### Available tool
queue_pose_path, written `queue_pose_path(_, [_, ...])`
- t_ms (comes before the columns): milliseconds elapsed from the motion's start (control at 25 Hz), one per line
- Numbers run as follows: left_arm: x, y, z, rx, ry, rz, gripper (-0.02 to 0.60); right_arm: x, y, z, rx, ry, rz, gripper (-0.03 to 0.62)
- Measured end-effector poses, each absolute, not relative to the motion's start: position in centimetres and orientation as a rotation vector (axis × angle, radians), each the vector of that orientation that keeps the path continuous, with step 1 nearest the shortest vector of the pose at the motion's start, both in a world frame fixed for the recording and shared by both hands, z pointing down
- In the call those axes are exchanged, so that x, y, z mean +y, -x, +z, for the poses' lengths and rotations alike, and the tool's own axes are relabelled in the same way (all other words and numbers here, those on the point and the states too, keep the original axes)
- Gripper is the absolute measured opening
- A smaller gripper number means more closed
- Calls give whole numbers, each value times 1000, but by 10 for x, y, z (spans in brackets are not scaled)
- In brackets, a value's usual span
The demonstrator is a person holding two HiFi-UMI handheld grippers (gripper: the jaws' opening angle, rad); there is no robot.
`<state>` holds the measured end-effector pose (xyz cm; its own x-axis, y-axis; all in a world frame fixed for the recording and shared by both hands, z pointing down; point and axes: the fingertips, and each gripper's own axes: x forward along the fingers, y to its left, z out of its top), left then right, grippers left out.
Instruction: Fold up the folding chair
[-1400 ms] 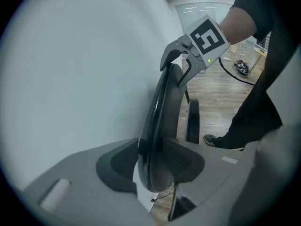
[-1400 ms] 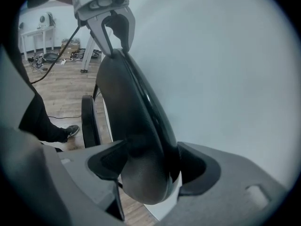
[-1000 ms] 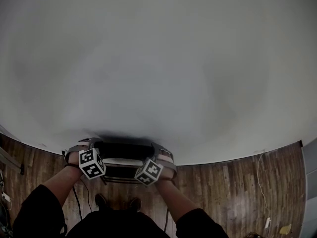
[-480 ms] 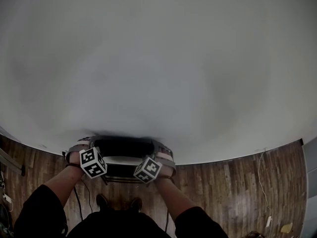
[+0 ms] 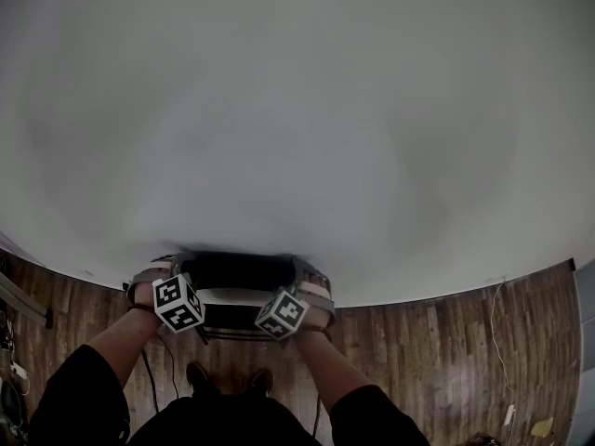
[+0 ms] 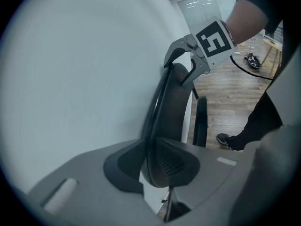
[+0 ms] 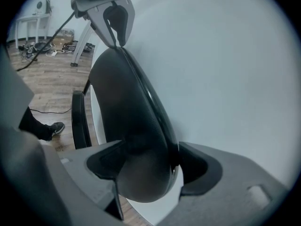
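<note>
Gripping the black backrest (image 5: pixel 237 272) of the folding chair (image 7: pixel 127 102) at both ends: the left hand-held gripper (image 6: pixel 160 166), its jaws just closing, pinches one end and the right hand-held gripper (image 7: pixel 146 168) clamps the other. The chair stands on the wooden floor (image 5: pixel 418 342), beside a white surface (image 5: pixel 297 110).

Right claw (image 7: pixel 149 167) clamped on near end of folding chair (image 7: pixel 124 107) backrest, black padding between pads. Left claw (image 7: pixel 115 29) at far end, jaws just closing, backrest edge between them. White wall (image 7: pixel 225 65) right; wooden floor (image 7: pixel 40 86), shoe (image 7: pixel 53 128) left.
</note>
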<state>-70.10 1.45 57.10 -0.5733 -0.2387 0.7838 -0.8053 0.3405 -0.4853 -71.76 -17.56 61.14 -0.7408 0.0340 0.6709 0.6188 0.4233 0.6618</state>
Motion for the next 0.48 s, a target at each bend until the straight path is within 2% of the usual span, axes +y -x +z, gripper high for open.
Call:
queue_pose_path(120, [15,702,573,-2005,-905,1224,43,-176,720,611,-2109,535,-1325,339])
queue_pose_path(480, [17,707,574,-1986,-902,1238,40,-175,723,610,-2134,495,-1349,340])
